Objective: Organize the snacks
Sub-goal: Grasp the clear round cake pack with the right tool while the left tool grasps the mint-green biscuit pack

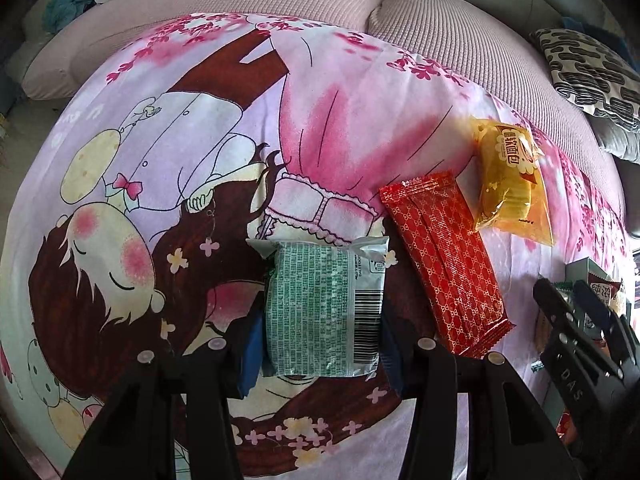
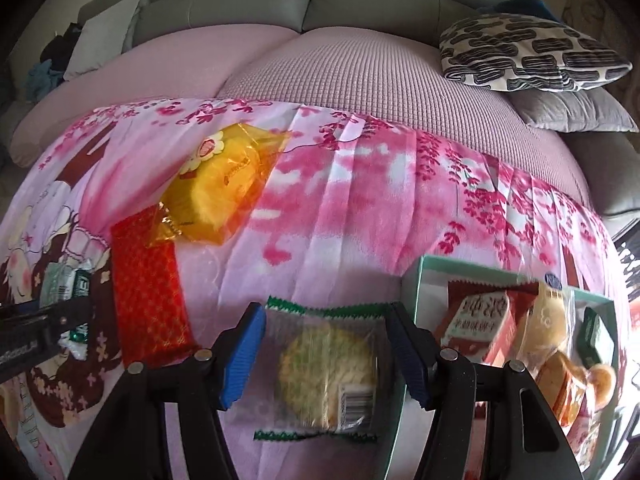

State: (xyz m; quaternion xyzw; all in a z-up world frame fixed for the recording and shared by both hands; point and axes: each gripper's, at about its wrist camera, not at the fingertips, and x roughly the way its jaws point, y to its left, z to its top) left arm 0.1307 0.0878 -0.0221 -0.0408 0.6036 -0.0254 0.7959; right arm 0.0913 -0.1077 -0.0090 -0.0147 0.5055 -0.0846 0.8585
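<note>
Soft daylight, strong fisheye bending at edges, dark corners, right-wrist foreground blurred.

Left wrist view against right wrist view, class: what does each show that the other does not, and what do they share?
Only the left wrist view shows the cartoon girl's face on the cloth and the left claw around a green-printed packet.

Only the right wrist view shows the right claw around a round biscuit packet and the open snack box.

Both show the red packet and yellow bread packet.

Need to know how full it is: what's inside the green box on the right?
The green box holds a red-and-white packet, round cakes in clear wrap, an orange pack and a dark green one. Anything beneath them is covered.
</note>
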